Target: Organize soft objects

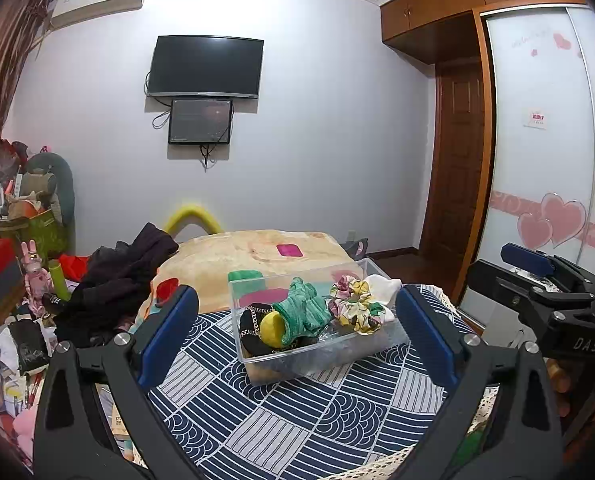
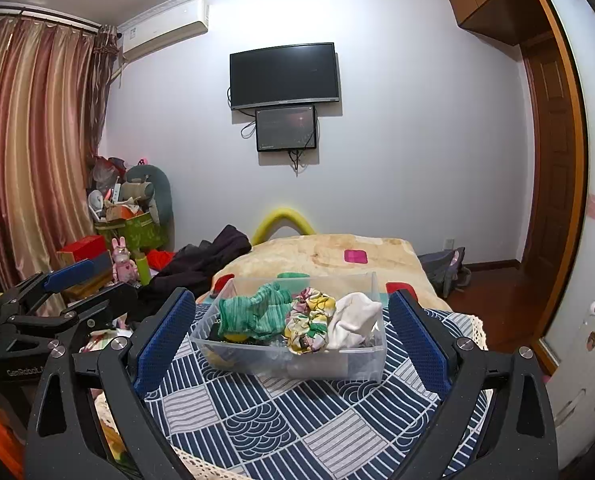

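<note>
The left gripper (image 1: 297,332) has black plastic arms with triangular cut-outs, round silver screws and blue textured finger pads (image 1: 169,332). The right gripper (image 2: 293,336) looks the same; seen from the left wrist, its black body carries the white letters "DAS".

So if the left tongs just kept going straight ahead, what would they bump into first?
Most likely the clear plastic box of soft things on the patterned cloth. The left tongs are open, with the box in line between the fingers. Depth is hard to judge, so they might pass just over its near rim.
</note>
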`<state>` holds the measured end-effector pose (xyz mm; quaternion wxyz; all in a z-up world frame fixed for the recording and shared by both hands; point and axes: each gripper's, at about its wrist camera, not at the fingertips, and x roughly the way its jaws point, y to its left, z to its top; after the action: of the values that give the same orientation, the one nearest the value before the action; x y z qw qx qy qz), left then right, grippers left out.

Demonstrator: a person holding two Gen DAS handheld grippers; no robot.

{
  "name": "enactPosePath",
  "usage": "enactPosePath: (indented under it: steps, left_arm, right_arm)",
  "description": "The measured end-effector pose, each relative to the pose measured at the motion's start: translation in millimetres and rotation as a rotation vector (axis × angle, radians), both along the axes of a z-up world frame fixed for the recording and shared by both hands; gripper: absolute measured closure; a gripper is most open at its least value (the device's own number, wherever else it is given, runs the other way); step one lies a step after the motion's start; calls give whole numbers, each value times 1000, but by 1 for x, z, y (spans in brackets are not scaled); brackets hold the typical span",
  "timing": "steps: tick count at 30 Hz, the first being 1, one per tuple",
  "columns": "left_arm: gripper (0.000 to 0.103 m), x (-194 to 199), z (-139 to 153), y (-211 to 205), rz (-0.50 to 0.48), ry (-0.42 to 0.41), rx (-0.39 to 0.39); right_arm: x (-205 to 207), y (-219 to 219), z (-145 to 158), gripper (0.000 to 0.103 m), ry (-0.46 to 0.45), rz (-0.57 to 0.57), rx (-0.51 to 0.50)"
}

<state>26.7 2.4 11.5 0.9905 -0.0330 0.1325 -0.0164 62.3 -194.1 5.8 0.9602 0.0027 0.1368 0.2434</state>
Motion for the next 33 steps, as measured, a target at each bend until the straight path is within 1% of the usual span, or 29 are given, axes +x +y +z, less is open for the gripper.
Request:
enactPosePath:
  steps: [17,33]
  left_arm:
    - [3,2,-1,0,-29,18,-16]
    - [3,3,-3,0,-33,19,-21]
  right_arm:
    - [0,1,0,6,0,-1,-1]
    - [-2,2,1,6,4,-1,-3]
